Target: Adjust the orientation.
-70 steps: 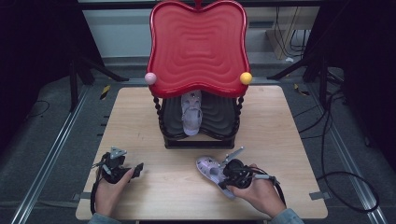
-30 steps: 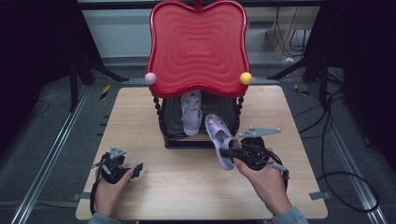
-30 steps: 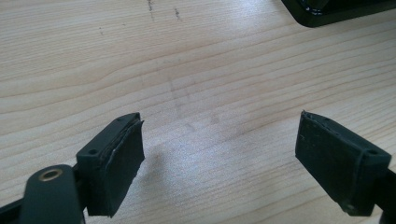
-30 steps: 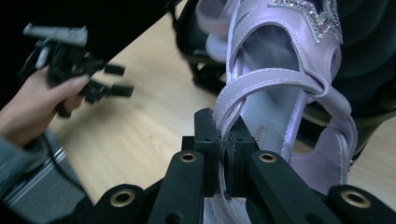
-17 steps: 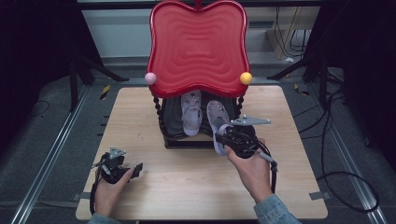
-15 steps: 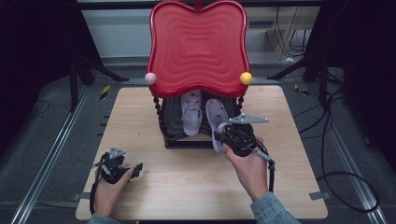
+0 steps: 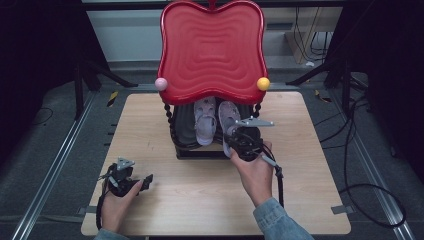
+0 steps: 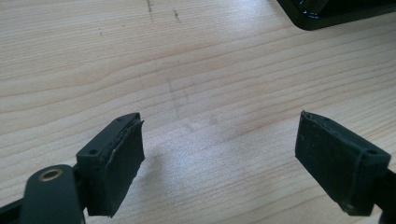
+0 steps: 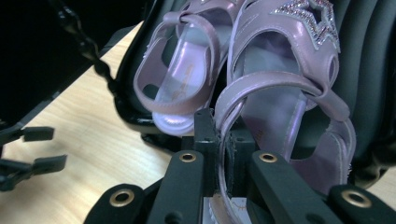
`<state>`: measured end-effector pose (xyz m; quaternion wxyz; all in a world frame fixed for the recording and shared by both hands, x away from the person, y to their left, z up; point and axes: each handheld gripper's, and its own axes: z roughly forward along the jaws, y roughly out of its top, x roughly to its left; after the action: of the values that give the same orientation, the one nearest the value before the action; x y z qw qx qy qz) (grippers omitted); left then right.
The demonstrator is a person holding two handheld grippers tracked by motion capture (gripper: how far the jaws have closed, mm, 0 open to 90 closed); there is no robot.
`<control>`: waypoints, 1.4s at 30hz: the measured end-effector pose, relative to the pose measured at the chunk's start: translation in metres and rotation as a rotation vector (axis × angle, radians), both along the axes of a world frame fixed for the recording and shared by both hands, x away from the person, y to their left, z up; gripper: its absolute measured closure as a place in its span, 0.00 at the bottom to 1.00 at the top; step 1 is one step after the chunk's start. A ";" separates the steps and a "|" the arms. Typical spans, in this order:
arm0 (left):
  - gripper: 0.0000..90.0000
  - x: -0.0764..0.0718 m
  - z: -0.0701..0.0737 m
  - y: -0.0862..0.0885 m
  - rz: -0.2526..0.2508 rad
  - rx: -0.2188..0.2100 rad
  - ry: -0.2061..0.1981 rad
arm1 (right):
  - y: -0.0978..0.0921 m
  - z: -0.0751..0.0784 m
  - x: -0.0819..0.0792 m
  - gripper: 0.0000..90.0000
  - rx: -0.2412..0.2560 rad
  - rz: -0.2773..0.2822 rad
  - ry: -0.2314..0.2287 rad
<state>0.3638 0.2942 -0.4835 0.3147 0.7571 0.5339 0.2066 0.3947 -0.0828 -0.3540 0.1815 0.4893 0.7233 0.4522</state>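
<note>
A pink strappy sandal lies on the black sloped shelf under the red wavy top of a stand. A second matching sandal rests beside it on the right. My right gripper is shut on this second sandal's heel strap. In the right gripper view the jaws pinch the strap of the held sandal, with the first sandal to its left. My left gripper rests on the table at the front left, open and holding nothing.
The wooden table is bare in front of the stand. A corner of the stand's black base shows in the left gripper view. Pink and yellow balls sit at the red top's lower corners. Cables lie on the floor at the right.
My right gripper has carried the second sandal from the table's front up onto the shelf beside the first one. The left gripper has stayed put.
</note>
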 end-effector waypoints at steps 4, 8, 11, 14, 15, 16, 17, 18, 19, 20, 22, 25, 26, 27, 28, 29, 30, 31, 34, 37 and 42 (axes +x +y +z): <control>0.16 0.000 0.000 -0.001 -0.004 -0.003 0.001 | 0.005 0.000 0.006 0.96 -0.015 -0.022 -0.011; 0.16 0.000 0.000 -0.001 -0.004 -0.005 0.000 | 0.011 -0.001 0.014 0.96 -0.023 -0.057 -0.025; 0.16 0.000 0.000 -0.001 -0.005 -0.005 0.001 | 0.015 -0.003 0.019 0.96 -0.037 -0.078 -0.033; 0.16 0.000 0.000 -0.001 -0.006 -0.005 0.002 | 0.018 -0.005 0.023 0.96 -0.048 -0.103 -0.043; 0.16 0.000 0.000 -0.001 -0.007 -0.006 0.002 | 0.019 -0.006 0.024 0.96 -0.055 -0.111 -0.049; 0.16 0.000 0.000 -0.001 -0.007 -0.006 0.002 | 0.020 -0.006 0.025 0.96 -0.062 -0.115 -0.056; 0.16 0.000 0.000 -0.001 -0.007 -0.007 0.002 | 0.021 -0.007 0.027 0.96 -0.065 -0.122 -0.058; 0.16 0.000 0.000 -0.001 -0.007 -0.007 0.002 | 0.022 -0.008 0.029 0.96 -0.071 -0.131 -0.063; 0.16 0.000 0.000 -0.001 -0.007 -0.007 0.002 | 0.022 -0.008 0.029 0.96 -0.071 -0.131 -0.063; 0.16 0.000 0.000 -0.001 -0.007 -0.007 0.002 | 0.023 -0.009 0.031 0.96 -0.073 -0.134 -0.066; 0.16 0.000 -0.001 -0.001 -0.007 -0.008 0.002 | 0.025 -0.010 0.033 0.96 -0.071 -0.146 -0.071; 0.16 0.000 -0.001 -0.001 -0.008 -0.010 0.003 | 0.026 -0.011 0.034 0.96 -0.067 -0.141 -0.080; 0.16 0.000 -0.001 -0.002 -0.007 -0.011 0.001 | 0.027 -0.011 0.035 0.96 -0.053 -0.142 -0.073; 0.16 0.000 0.000 -0.001 -0.008 -0.009 0.002 | 0.026 -0.011 0.036 0.96 -0.044 -0.138 -0.078; 0.16 0.000 0.000 -0.001 -0.008 -0.009 0.002 | 0.026 -0.011 0.037 0.96 -0.042 -0.137 -0.081; 0.16 0.000 -0.001 -0.002 -0.008 -0.010 0.003 | 0.027 -0.011 0.037 0.96 -0.042 -0.142 -0.079; 0.16 0.000 -0.001 -0.002 -0.008 -0.010 0.003 | 0.027 -0.011 0.038 0.96 -0.044 -0.141 -0.084; 0.16 0.000 -0.001 -0.002 -0.006 -0.011 0.002 | 0.027 -0.011 0.038 0.96 -0.044 -0.141 -0.084; 0.16 0.000 -0.001 -0.002 -0.007 -0.011 0.001 | 0.028 -0.013 0.041 0.96 -0.071 -0.139 -0.100; 0.16 0.000 -0.001 -0.002 -0.007 -0.011 0.001 | 0.028 -0.014 0.042 0.96 -0.087 -0.141 -0.111; 0.16 0.000 -0.001 -0.003 -0.011 -0.010 0.001 | 0.029 -0.016 0.044 0.96 -0.081 -0.134 -0.102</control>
<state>0.3640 0.2915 -0.4841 0.3191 0.7585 0.5311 0.2018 0.4390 -0.0536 -0.3701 0.2677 0.5050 0.6965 0.4338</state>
